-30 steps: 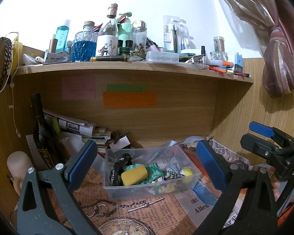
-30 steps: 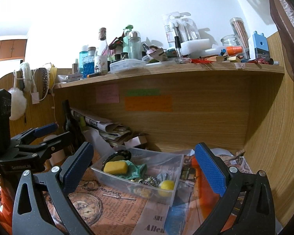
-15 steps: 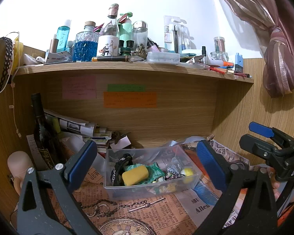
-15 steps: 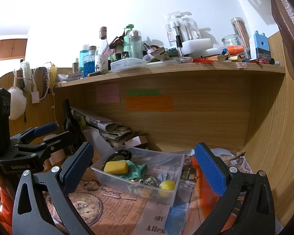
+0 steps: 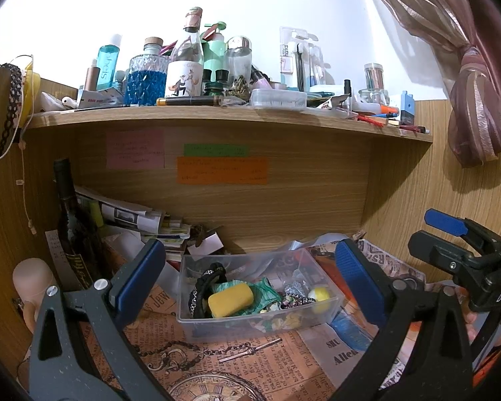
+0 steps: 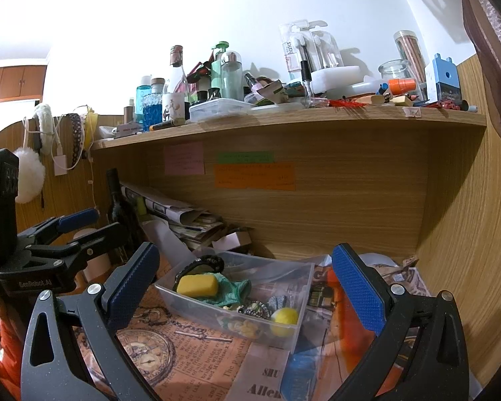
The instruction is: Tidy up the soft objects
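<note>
A clear plastic bin point(image 5: 264, 325) point(image 6: 197, 304) stands on the newspaper-covered desk under the shelf. In it lie a yellow sponge point(image 5: 230, 300) point(image 6: 197, 285), a green cloth point(image 5: 262, 292) point(image 6: 233, 289), a small yellow ball point(image 5: 320, 294) point(image 6: 285, 317), a black cord loop point(image 5: 205, 279) and small trinkets. My left gripper point(image 5: 248, 282) is open and empty, held in front of the bin. My right gripper point(image 6: 245, 284) is open and empty, also short of the bin. Each gripper shows at the side of the other's view.
A dark wine bottle point(image 5: 75, 230) and stacked papers point(image 5: 133, 215) stand at the back left. A chain with a key point(image 5: 217, 351) lies in front of the bin. The shelf point(image 5: 217, 117) above is crowded with bottles. A wooden wall point(image 6: 467, 234) closes the right side.
</note>
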A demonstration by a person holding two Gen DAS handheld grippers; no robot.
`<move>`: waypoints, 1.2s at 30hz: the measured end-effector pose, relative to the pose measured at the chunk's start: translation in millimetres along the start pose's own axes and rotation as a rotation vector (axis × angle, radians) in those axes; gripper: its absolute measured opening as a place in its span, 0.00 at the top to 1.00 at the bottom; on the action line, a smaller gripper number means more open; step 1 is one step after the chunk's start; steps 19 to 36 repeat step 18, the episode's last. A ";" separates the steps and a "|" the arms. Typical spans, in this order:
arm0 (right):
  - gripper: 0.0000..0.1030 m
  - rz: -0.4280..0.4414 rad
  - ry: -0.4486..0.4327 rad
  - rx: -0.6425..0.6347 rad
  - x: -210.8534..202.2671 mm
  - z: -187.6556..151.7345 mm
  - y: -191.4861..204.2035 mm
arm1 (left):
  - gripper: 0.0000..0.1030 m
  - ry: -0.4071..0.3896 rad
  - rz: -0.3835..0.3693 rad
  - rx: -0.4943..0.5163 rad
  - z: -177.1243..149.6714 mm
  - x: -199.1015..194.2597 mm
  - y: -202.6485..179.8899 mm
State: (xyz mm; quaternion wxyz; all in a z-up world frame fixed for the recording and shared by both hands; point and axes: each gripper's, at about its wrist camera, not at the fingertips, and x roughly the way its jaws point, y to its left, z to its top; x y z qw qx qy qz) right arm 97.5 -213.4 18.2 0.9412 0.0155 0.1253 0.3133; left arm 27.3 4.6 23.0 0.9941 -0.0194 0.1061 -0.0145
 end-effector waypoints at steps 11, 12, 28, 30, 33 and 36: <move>0.00 -0.007 0.009 -0.012 2.9 -3.2 0.0 | 0.00 0.006 -0.011 -0.001 -0.9 1.0 -0.6; 0.00 -0.005 0.010 -0.012 3.1 -3.5 -0.1 | 0.00 0.006 -0.012 0.000 -1.2 1.2 -0.8; 0.00 -0.008 0.027 -0.008 8.3 -6.6 -2.8 | 0.00 0.023 -0.021 -0.002 -3.8 4.2 -0.4; 0.00 -0.008 0.027 -0.008 8.3 -6.6 -2.8 | 0.00 0.023 -0.021 -0.002 -3.8 4.2 -0.4; 0.00 -0.008 0.027 -0.008 8.3 -6.6 -2.8 | 0.00 0.023 -0.021 -0.002 -3.8 4.2 -0.4; 0.00 -0.008 0.027 -0.008 8.3 -6.6 -2.8 | 0.00 0.023 -0.021 -0.002 -3.8 4.2 -0.4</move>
